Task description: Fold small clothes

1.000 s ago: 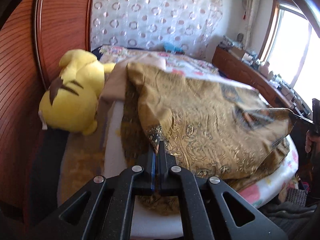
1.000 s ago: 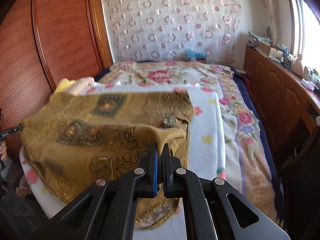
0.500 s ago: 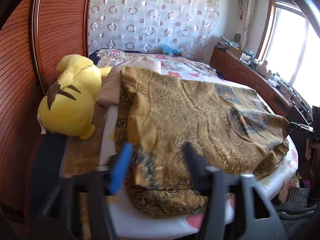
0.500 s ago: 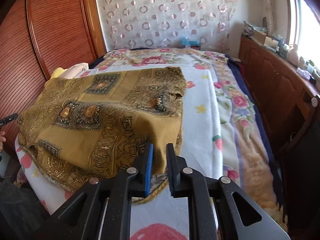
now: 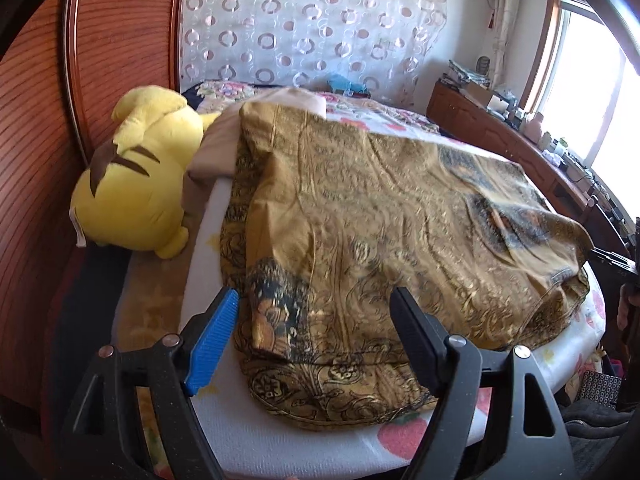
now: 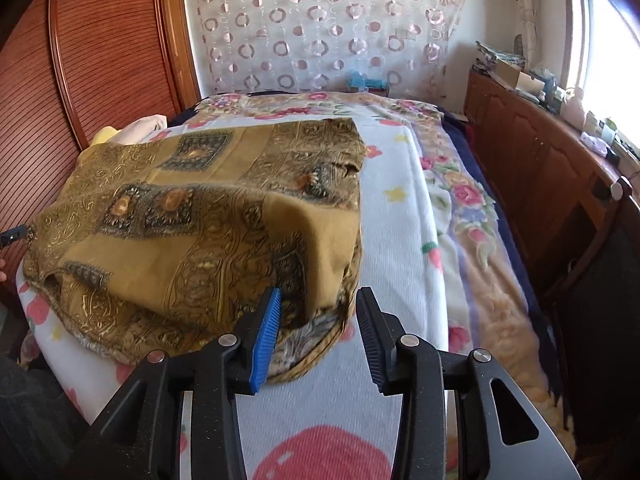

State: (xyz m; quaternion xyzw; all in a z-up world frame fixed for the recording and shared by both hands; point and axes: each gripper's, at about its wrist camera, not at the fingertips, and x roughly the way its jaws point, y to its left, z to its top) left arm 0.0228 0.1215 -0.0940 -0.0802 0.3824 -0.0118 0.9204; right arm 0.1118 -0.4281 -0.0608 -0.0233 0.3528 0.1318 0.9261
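Note:
A gold patterned cloth (image 5: pixel 380 232) lies folded over on the white flowered blanket (image 5: pixel 280 440) of a bed. My left gripper (image 5: pixel 314 300) hovers above its near left corner; the jaws are opening and stand wide, pressing on nothing. In the right wrist view the same cloth (image 6: pixel 192 232) lies spread to the left. My right gripper (image 6: pixel 318 300) is over its near right corner. Its jaws are opening, and the cloth's corner lies below the gap, free of the pads.
A yellow plush toy (image 5: pixel 132 184) and a beige pillow (image 5: pixel 224 140) lie at the bed's left, against a wooden wardrobe (image 5: pixel 36 120). A wooden cabinet (image 6: pixel 540 168) with small items runs along the right under a window. A patterned curtain (image 6: pixel 328 24) hangs behind.
Both grippers were shut on the cloth's corners, holding it up. Both have let go, the left spreading wide, the right partly. The cloth has dropped flat onto the bed.

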